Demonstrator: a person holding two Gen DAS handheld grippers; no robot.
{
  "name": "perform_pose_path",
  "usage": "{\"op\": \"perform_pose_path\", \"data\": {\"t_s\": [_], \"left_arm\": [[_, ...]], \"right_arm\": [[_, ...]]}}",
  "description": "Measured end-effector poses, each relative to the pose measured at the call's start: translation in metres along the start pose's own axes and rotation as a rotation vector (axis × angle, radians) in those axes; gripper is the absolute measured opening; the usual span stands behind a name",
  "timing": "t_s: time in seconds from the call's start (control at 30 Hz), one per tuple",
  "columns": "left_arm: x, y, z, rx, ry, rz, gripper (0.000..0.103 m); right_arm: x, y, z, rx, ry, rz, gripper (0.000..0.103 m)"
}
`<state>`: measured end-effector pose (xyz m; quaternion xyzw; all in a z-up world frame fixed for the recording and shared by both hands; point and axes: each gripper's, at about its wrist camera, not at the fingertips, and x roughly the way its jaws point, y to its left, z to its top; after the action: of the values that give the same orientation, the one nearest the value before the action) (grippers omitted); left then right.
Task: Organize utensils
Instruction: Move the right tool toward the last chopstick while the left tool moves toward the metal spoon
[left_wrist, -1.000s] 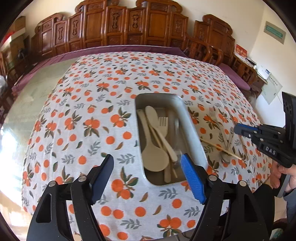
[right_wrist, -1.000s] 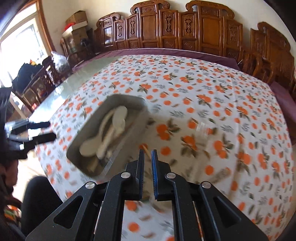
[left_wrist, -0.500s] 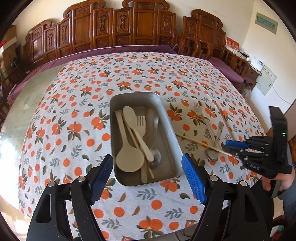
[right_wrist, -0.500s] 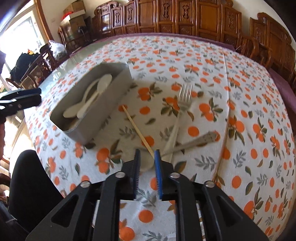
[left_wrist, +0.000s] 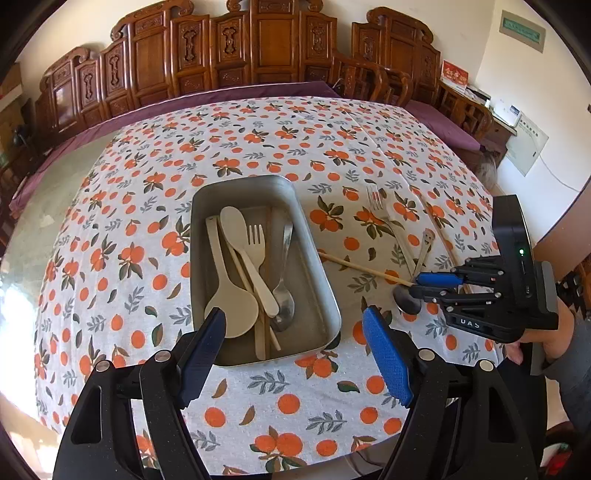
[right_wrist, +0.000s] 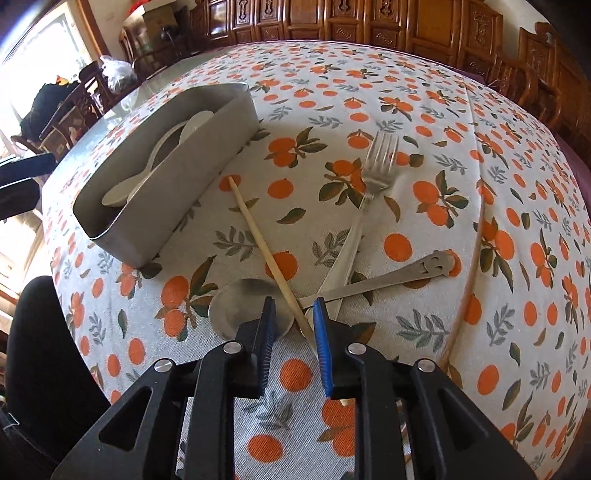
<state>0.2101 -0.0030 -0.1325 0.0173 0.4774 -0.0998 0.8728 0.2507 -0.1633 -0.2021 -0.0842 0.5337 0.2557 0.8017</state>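
On an orange-print cloth over the counter (left_wrist: 258, 140), before carved wooden chairs (left_wrist: 236, 48), the left gripper (left_wrist: 295, 350) jaws spread above the tray (left_wrist: 317, 258); the right gripper (right_wrist: 293, 321) jaws part astride a chopstick (right_wrist: 258, 240).

fingers (left_wrist: 388, 358): blue ribbed pads | frames: black, silver screws | sleeve (left_wrist: 574, 365): grey

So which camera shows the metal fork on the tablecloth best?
The right wrist view: the fork lies close and whole, tines to handle. In the left wrist view, the same fork looks small and far off to the side.
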Motion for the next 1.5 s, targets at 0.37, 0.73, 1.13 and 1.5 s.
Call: {"op": "perform_pose_path", "data": {"t_s": [0.37, 0.73, 1.13, 1.5], "left_arm": [[0.003, -0.008, 0.001, 0.012, 0.008, -0.006, 0.073], [0.017, -0.034, 0.012, 0.060, 0.019, -0.037, 0.073], [0.068, -0.088, 0.025, 0.169, 0.099, -0.090, 0.059], [0.121, -0.125, 0.035, 0.240, 0.188, -0.129, 0.039]], "right_arm": [[0.001, 0.002, 0.002, -0.040, -0.007, -0.028, 0.006], [-0.048, -0.023, -0.023, 0.098, -0.105, -0.049, 0.006], [-0.062, -0.054, -0.054, 0.196, -0.142, -0.092, 0.006], [-0.064, -0.070, -0.065, 0.248, -0.159, -0.083, 0.006]]}}
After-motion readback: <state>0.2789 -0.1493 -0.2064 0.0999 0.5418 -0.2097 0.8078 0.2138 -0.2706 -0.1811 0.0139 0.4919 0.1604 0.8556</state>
